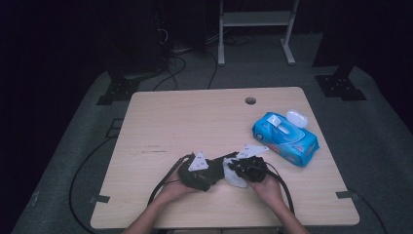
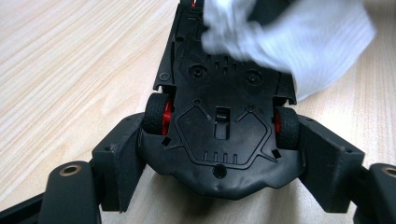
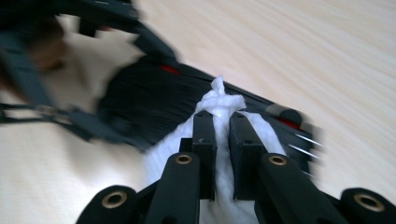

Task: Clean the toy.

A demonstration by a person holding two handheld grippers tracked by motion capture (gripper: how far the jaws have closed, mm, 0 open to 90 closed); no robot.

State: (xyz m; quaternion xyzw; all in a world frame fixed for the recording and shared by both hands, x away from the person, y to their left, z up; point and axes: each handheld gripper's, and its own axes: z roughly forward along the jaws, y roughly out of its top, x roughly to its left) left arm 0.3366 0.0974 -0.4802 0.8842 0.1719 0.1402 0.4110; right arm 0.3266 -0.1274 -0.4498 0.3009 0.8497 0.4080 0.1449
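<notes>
A black toy car (image 2: 219,126) with red wheel hubs lies upside down between the jaws of my left gripper (image 2: 219,154), which is shut on its rear sides. My right gripper (image 3: 223,119) is shut on a white wipe (image 3: 224,100) and presses it onto the far end of the car's underside (image 3: 140,100); the wipe (image 2: 289,42) is blurred in the left gripper view. In the high view both grippers, left (image 1: 214,170) and right (image 1: 239,168), meet near the table's front edge with the wipe (image 1: 234,178) between them.
A blue pack of wet wipes (image 1: 285,139) lies on the right part of the wooden table (image 1: 185,122), with a small white case (image 1: 297,118) just behind it. A cable hole (image 1: 250,101) sits near the far edge. Black cables trail off the front edge.
</notes>
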